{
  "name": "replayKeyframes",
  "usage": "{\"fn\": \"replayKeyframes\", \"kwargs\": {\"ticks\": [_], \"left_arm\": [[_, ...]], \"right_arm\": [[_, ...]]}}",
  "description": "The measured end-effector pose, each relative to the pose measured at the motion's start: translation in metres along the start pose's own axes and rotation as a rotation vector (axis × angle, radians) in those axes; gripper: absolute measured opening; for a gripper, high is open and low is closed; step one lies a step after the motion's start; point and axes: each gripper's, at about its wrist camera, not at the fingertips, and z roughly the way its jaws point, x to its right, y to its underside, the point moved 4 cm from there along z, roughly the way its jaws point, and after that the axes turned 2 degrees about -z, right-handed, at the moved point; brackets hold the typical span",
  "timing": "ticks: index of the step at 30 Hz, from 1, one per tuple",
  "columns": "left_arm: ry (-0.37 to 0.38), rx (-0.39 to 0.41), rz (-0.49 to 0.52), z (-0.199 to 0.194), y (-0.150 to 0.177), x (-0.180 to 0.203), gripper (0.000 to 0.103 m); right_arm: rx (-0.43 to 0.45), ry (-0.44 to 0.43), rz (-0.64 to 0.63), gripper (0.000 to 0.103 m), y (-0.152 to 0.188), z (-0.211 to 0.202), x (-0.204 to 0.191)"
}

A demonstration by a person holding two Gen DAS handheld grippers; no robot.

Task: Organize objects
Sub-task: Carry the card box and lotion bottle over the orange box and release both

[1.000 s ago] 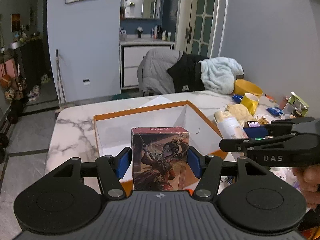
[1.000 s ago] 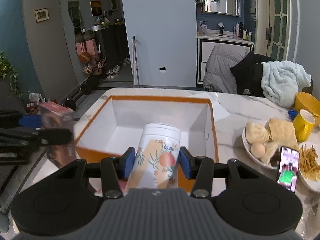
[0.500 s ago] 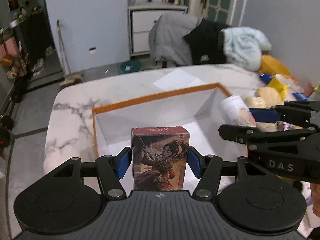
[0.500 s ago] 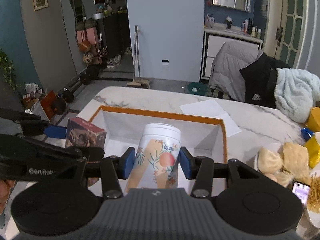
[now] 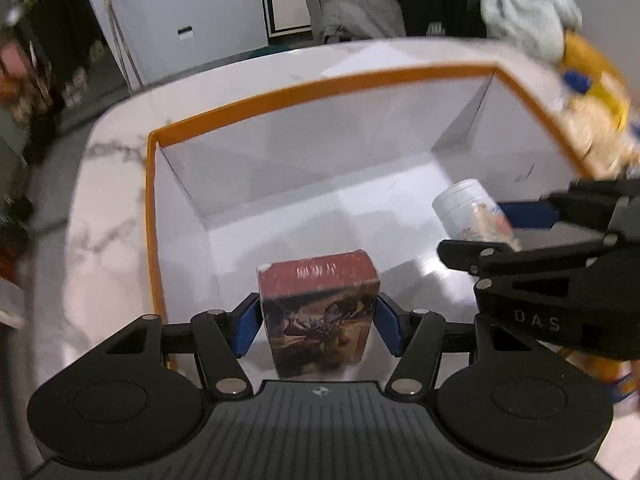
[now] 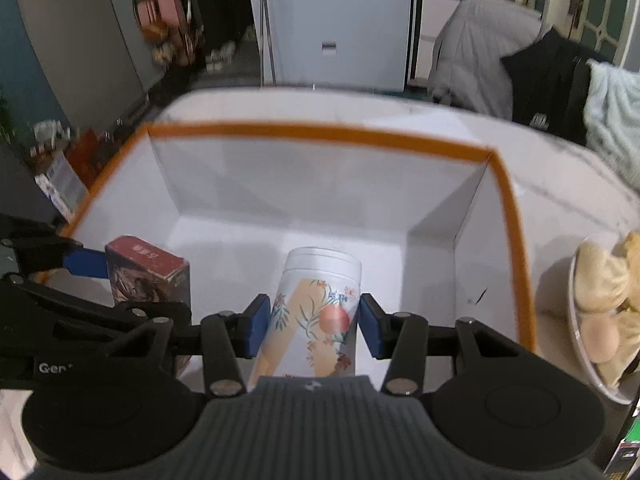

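My left gripper [image 5: 318,326] is shut on a red card box [image 5: 320,312] with a painted figure on its front. It hangs inside the open white box with an orange rim [image 5: 320,80], near the left wall. My right gripper [image 6: 314,330] is shut on a white floral canister [image 6: 316,312] with a white lid, held tilted over the right half of the same orange-rimmed box [image 6: 320,134]. Each view shows the other tool: the canister [image 5: 468,212] at right, the card box [image 6: 148,272] at left. The box floor between them is bare.
The box rests on a marble table [image 5: 104,216]. A plate of buns and an egg [image 6: 600,312] lies just right of the box. Chairs draped with a grey coat [image 6: 480,52] and pale towel stand beyond the far edge.
Both grippers have tipped downward and moved forward over the rim, carrying the card box and the canister down into the box. Both grips are unchanged.
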Motion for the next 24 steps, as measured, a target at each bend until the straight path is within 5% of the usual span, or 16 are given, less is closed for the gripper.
{"fn": "replayKeyframes", "kwargs": {"ticks": [7,16,24], "left_arm": [[-0.082,-0.021,0.101,0.006,0.005,0.01,0.069],[-0.099,-0.021,0.121,0.005,0.007,0.011,0.07],[-0.092,0.082,0.067,-0.017,-0.005,0.004,0.082]], "right_arm": [[-0.061,0.024,-0.053,0.051,0.005,0.014,-0.008],[-0.078,0.07,-0.089,0.058,0.004,0.012,-0.01],[-0.02,0.065,-0.021,0.063,-0.003,-0.006,-0.001]]}}
